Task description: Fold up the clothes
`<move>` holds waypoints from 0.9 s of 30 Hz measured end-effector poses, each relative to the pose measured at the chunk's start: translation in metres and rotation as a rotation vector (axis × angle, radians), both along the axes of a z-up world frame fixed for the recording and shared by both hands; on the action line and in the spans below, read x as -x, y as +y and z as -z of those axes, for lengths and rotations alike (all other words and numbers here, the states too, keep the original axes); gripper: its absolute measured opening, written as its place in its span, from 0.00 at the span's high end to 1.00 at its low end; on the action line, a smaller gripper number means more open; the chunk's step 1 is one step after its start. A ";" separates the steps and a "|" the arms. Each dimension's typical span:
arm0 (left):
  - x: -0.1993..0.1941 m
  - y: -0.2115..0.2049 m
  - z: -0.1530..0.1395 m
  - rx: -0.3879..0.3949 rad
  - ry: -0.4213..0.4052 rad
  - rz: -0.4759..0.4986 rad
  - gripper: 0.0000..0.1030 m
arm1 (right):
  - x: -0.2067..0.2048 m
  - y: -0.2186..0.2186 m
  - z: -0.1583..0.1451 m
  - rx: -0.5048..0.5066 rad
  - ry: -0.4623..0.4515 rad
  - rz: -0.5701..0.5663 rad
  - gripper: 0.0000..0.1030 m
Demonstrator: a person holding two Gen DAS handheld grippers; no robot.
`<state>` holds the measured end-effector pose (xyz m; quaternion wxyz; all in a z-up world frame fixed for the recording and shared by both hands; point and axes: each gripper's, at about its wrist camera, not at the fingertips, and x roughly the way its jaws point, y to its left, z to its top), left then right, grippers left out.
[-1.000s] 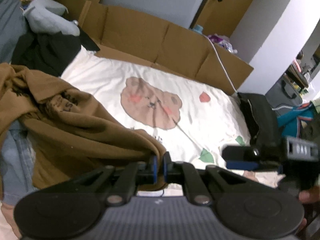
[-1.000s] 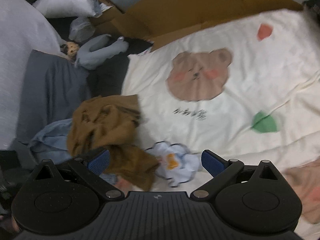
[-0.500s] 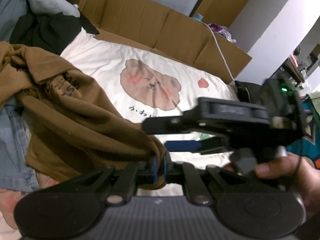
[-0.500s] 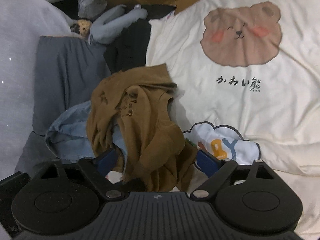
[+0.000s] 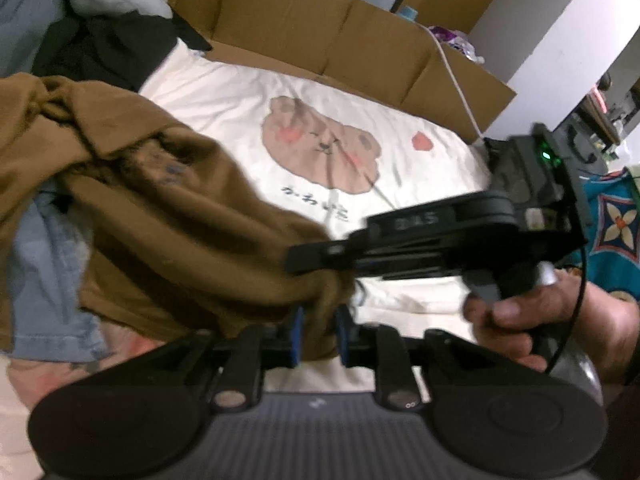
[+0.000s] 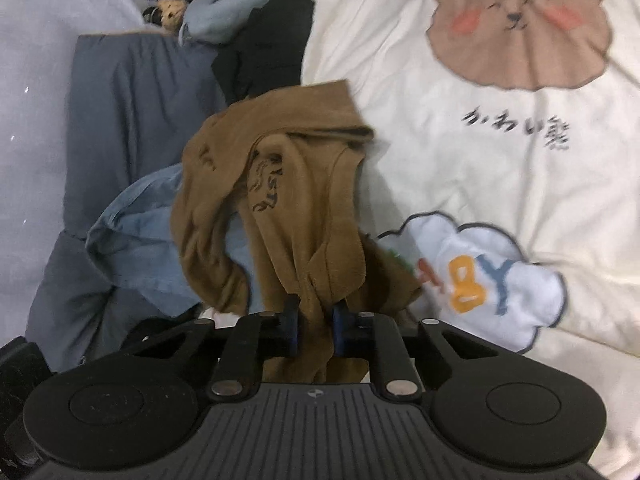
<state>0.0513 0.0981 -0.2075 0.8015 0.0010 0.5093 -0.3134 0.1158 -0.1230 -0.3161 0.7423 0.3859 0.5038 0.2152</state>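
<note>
A cream bedspread printed with a brown bear (image 6: 480, 160) covers the bed, with flattened brown cardboard panels (image 5: 320, 36) standing along its far edge. On the side of the bear print toward a grey pillow (image 6: 120, 120), a crumpled brown cotton T-shirt (image 6: 288, 184) lies bunched over pale blue denim (image 6: 136, 248). The right gripper (image 6: 314, 330), jaws closing, pinches a hanging fold of the shirt. The left gripper (image 5: 318, 334), jaws opening, has shirt fabric between its blue pads.
</note>
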 end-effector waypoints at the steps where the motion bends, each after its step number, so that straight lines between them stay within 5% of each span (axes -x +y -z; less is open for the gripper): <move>1: -0.003 0.005 -0.001 -0.014 -0.007 -0.010 0.77 | 0.002 -0.005 0.000 0.011 -0.001 0.020 0.87; 5: -0.017 0.031 -0.003 -0.086 -0.050 -0.072 0.58 | 0.008 -0.028 -0.004 0.055 -0.001 0.090 0.88; 16: -0.077 0.105 -0.002 -0.336 -0.203 -0.337 0.31 | 0.005 -0.093 -0.029 0.178 -0.019 0.174 0.88; 22: -0.112 0.133 0.008 -0.441 -0.227 -0.462 0.25 | -0.007 -0.119 -0.046 0.237 -0.034 0.191 0.88; 27: -0.133 0.151 0.020 -0.450 -0.198 -0.537 0.25 | -0.021 -0.140 -0.059 0.274 -0.040 0.219 0.89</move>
